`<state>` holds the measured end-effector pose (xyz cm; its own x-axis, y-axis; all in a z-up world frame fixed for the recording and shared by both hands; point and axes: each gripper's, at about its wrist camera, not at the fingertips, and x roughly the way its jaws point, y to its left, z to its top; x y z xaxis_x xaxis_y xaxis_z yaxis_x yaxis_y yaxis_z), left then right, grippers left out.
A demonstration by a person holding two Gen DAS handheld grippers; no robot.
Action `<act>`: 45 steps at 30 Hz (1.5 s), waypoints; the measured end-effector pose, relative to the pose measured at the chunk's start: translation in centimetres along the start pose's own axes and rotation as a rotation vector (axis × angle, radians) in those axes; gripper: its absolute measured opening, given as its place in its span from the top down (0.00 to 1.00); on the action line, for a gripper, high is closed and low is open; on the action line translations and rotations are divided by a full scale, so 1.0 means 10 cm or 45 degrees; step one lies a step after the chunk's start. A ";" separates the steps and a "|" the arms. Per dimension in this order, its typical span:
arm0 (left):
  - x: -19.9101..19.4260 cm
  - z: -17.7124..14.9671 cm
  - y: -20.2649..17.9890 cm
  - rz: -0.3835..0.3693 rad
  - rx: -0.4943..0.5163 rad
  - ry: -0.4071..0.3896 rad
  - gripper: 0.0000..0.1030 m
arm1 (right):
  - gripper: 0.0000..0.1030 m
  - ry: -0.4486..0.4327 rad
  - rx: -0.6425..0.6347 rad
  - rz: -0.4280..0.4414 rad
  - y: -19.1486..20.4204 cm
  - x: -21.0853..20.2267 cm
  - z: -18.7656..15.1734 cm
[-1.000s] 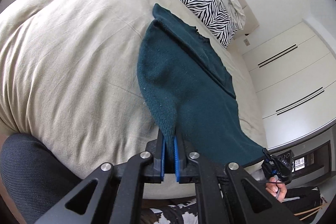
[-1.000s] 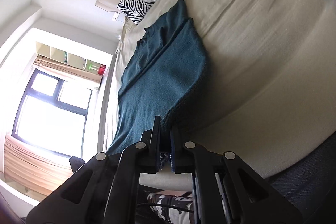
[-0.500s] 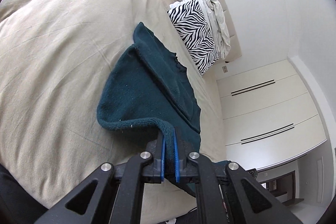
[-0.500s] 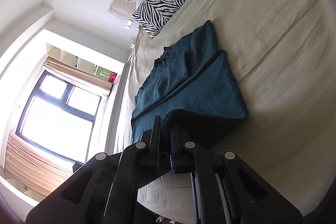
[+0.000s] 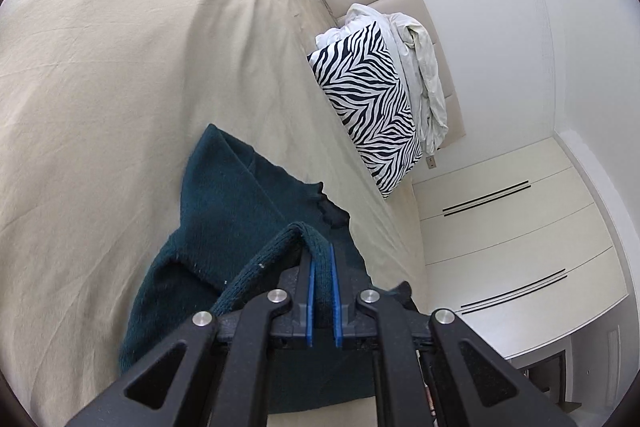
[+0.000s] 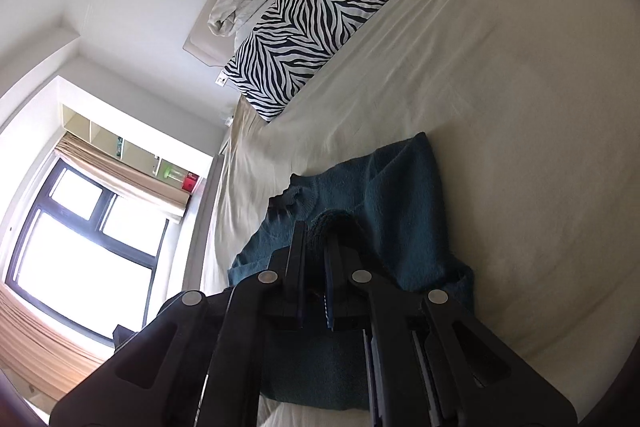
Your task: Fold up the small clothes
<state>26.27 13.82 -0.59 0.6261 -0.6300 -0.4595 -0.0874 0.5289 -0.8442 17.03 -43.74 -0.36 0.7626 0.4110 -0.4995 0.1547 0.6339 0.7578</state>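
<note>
A dark teal knitted sweater (image 5: 224, 211) lies on the beige bed sheet (image 5: 120, 87). Its lower part is lifted and doubled over towards the collar end. My left gripper (image 5: 322, 255) is shut on the sweater's ribbed hem. In the right wrist view the same sweater (image 6: 404, 211) lies under my right gripper (image 6: 314, 239), which is shut on the other end of the hem. Both grippers hold the hem above the sweater's upper half, close to the collar (image 6: 286, 201).
A zebra-striped pillow (image 5: 368, 107) with a crumpled white sheet (image 5: 420, 67) leans on the headboard beyond the sweater. White wardrobe doors (image 5: 512, 247) stand to the right. A window (image 6: 80, 247) is at the left of the right wrist view.
Both grippers have carried the hem forward over the sweater towards the collar. The sweater has gone from stretched flat to folded over on itself.
</note>
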 end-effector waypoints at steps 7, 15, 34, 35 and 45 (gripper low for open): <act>0.74 0.42 0.30 0.148 -0.040 0.014 0.91 | 0.91 0.017 0.063 -0.137 -0.28 0.99 0.45; 0.61 0.26 0.60 0.213 -0.040 -0.005 0.34 | 0.36 0.015 0.163 -0.226 -0.67 1.25 0.43; 0.12 -0.67 0.51 0.465 0.372 -0.020 0.41 | 0.66 0.172 -0.331 -0.420 -0.43 0.34 -0.78; 0.12 -0.68 0.51 0.479 0.389 -0.023 0.43 | 0.66 0.171 -0.318 -0.417 -0.44 0.32 -0.79; 0.10 -0.75 0.56 0.563 0.455 -0.048 0.66 | 0.66 0.133 -0.382 -0.452 -0.33 0.26 -0.81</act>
<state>20.58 11.89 -7.85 0.6174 -0.2873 -0.7323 -0.0843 0.9014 -0.4248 13.43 -39.45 -7.51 0.6255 0.1886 -0.7570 0.1944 0.9020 0.3854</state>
